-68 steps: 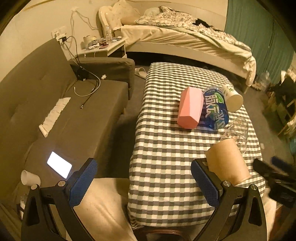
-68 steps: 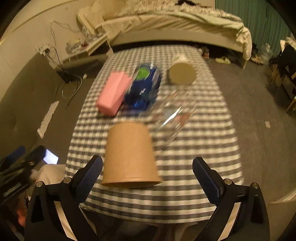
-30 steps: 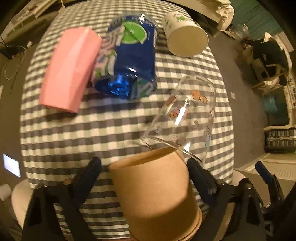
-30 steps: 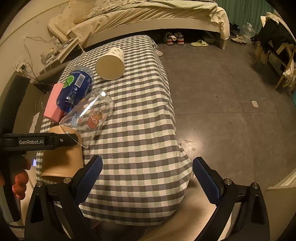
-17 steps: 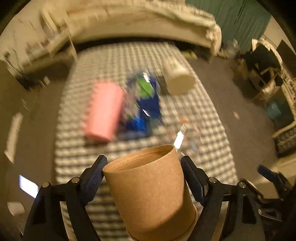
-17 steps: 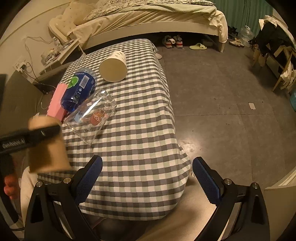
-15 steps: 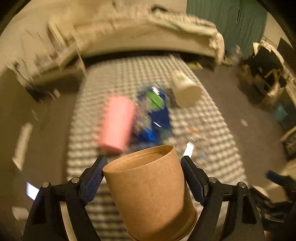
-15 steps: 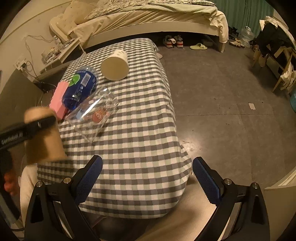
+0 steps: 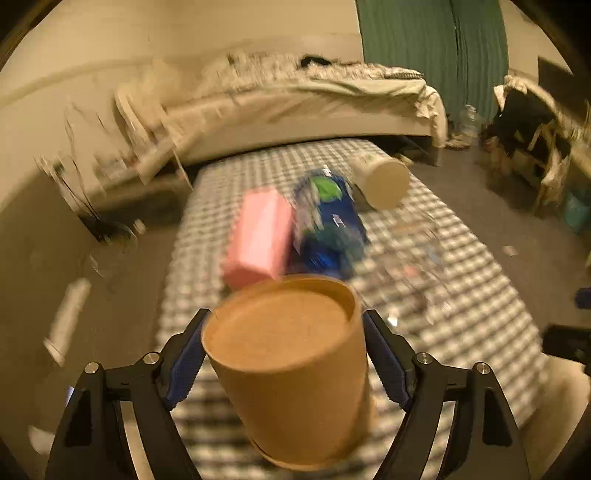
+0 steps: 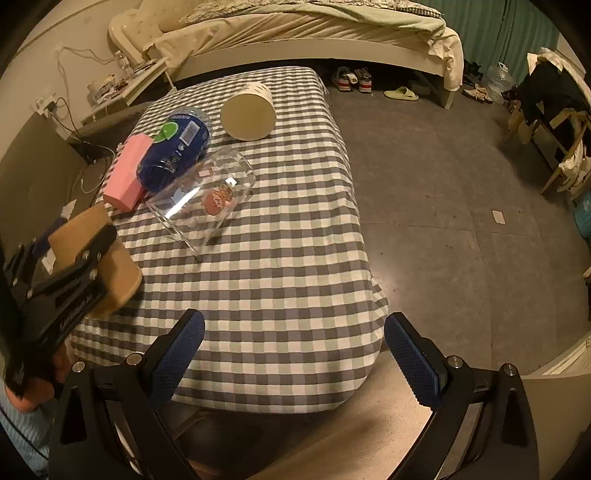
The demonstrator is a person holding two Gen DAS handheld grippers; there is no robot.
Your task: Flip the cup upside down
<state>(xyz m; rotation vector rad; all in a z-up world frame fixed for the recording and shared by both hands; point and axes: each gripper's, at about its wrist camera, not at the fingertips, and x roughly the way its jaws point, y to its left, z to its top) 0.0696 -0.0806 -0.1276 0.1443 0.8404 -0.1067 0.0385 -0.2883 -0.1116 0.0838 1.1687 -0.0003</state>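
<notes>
My left gripper (image 9: 284, 354) is shut on a brown paper cup (image 9: 291, 373) and holds it in the air above the near left corner of the checked table (image 10: 280, 280). The cup is tilted, its closed flat base toward the camera and its rim low. The right wrist view shows the same cup (image 10: 118, 269) in the left gripper (image 10: 70, 288) at the left edge. My right gripper (image 10: 291, 350) is open and empty, over the table's near edge.
On the table lie a clear glass cup (image 10: 207, 199) on its side, a blue bottle (image 10: 173, 147), a pink box (image 10: 127, 171) and a white paper cup (image 10: 249, 112). A bed (image 10: 295, 33) stands behind, bare floor (image 10: 461, 184) to the right.
My left gripper closed on the brown cup, lifted it off the table and tipped it so that the base now faces the camera. The right gripper pulled back and stayed open.
</notes>
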